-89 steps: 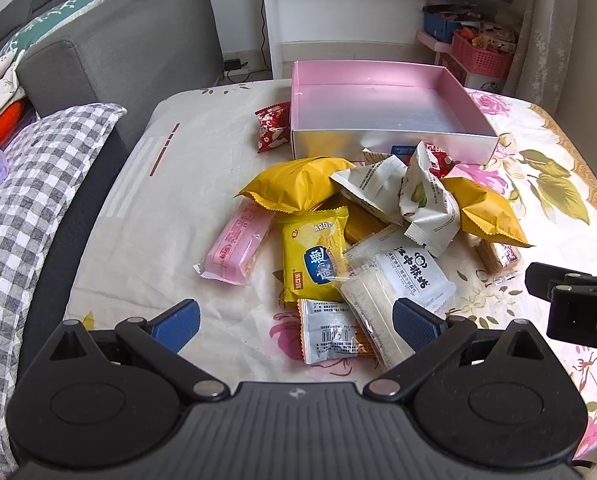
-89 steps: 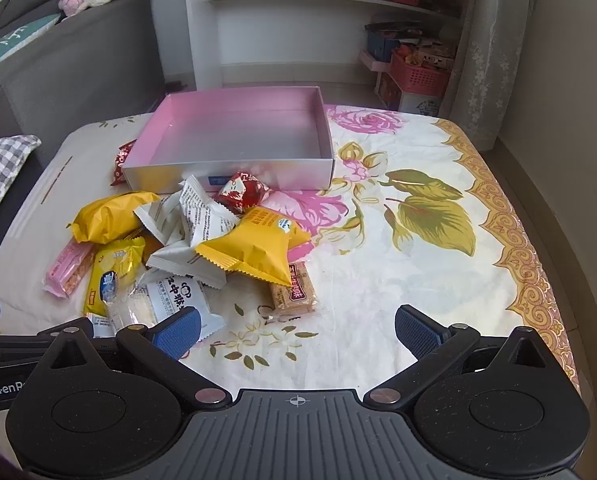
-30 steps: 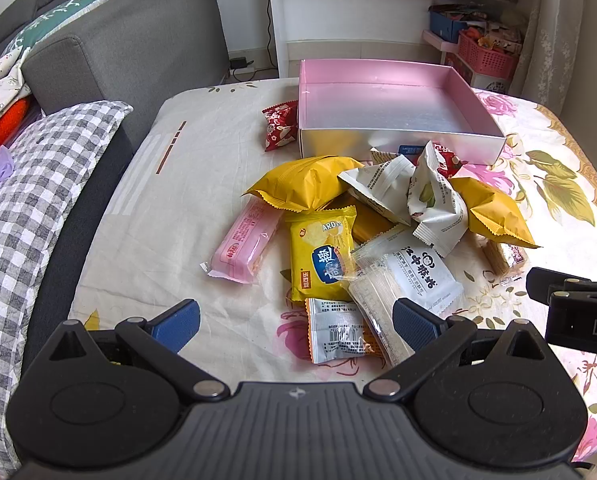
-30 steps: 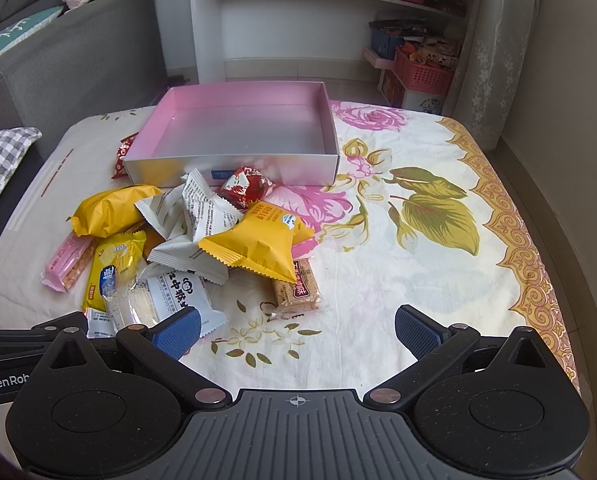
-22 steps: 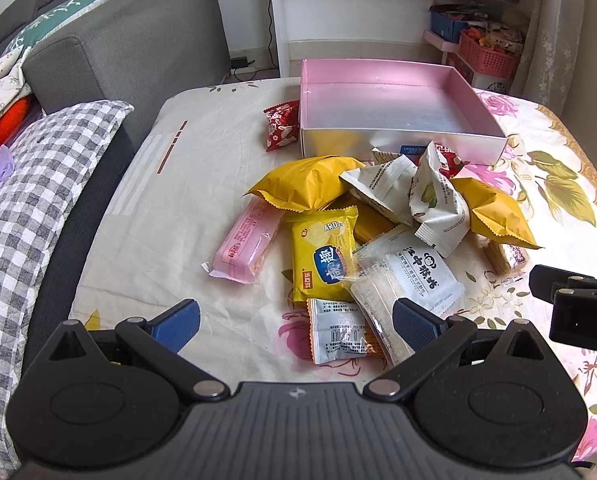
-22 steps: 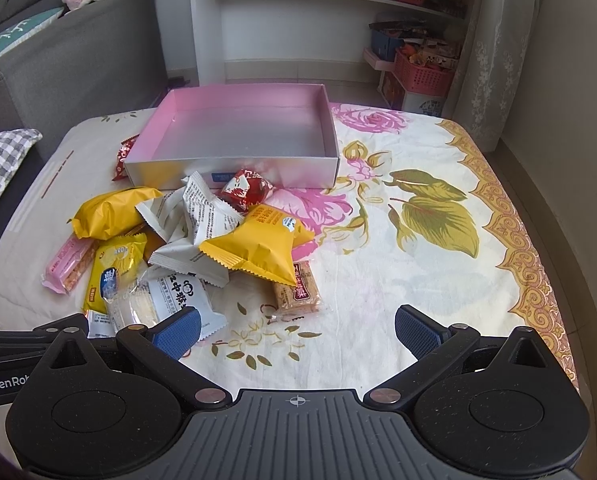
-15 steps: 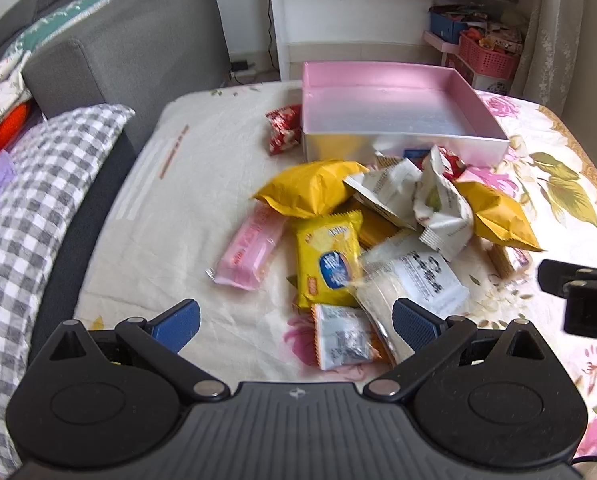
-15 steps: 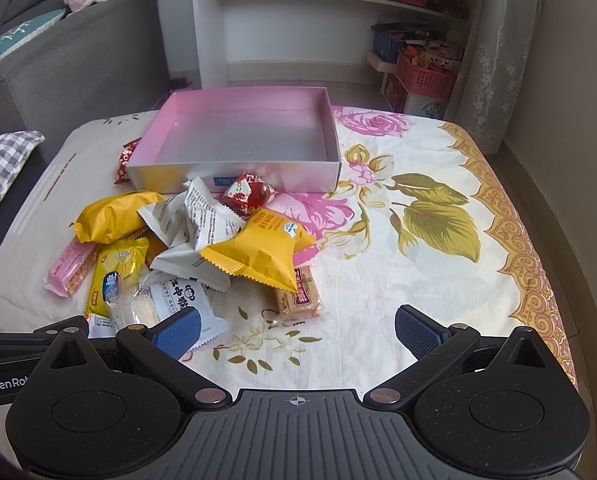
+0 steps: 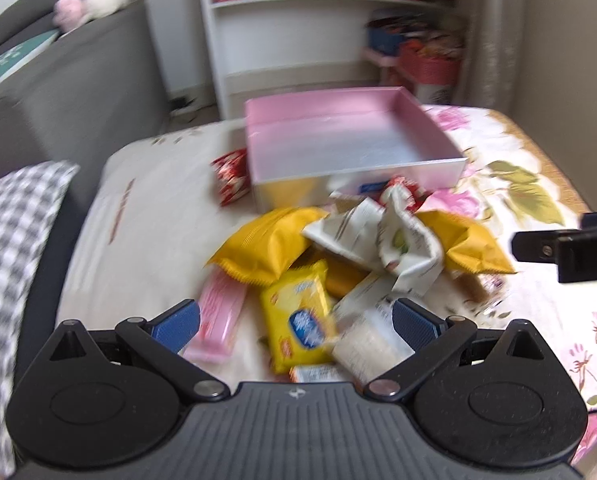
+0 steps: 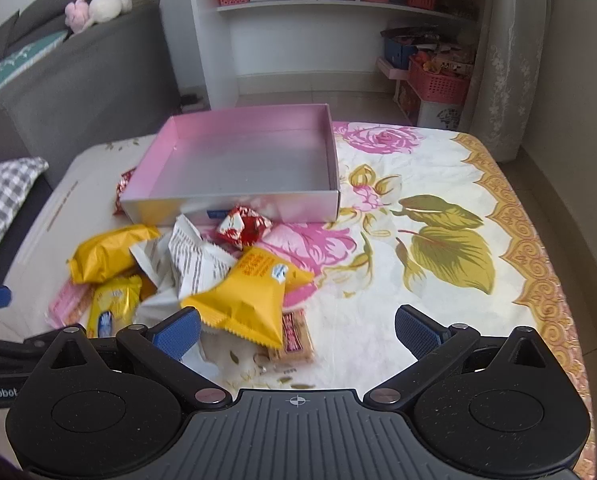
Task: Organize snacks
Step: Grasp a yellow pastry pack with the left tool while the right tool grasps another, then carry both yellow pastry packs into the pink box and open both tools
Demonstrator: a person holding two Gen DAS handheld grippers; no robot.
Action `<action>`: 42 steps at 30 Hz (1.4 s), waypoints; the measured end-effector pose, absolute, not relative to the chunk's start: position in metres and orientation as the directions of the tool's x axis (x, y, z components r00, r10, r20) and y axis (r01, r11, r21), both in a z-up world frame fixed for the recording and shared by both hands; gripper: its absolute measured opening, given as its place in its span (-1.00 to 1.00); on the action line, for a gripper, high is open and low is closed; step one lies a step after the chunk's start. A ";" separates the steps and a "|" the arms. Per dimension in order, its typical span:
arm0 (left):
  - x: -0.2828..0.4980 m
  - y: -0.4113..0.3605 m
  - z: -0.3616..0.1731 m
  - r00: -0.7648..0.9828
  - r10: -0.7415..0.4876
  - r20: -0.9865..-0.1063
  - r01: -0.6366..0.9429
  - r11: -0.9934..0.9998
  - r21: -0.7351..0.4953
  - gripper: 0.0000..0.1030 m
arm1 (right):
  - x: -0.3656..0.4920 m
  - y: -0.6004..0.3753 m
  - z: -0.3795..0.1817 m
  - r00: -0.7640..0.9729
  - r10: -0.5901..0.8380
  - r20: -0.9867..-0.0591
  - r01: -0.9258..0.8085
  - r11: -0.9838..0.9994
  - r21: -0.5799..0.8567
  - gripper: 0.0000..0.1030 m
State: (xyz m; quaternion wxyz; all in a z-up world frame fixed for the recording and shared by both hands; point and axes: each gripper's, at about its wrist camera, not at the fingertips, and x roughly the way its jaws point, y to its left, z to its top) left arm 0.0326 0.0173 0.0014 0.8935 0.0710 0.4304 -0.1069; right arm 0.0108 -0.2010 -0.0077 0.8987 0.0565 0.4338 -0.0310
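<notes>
The floral bed [image 10: 438, 320] carries an open pink box [image 10: 234, 204] near its far edge, nothing visible inside it, and a heap of snacks just in front of the box's near wall, a red packet [image 10: 244, 224] touching that wall. The left tool [image 9: 294, 322] hangs wide open with nothing held, over the heap's near-left side, where a yellow biscuit pack [image 9: 296, 330] and a pink wafer bar [image 9: 218, 320] lie between its fingers. The right tool [image 10: 296, 326] is likewise spread and holds nothing, a yellow pillow bag [image 10: 250, 294] and a small brown bar [image 10: 294, 338] just ahead of it.
</notes>
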 end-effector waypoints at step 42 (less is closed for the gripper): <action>0.148 0.060 -0.057 0.421 -0.412 -0.808 0.332 0.899 -0.286 -0.24 | 0.095 -0.238 -0.074 0.465 0.306 -0.831 0.308 0.824 0.476 -0.21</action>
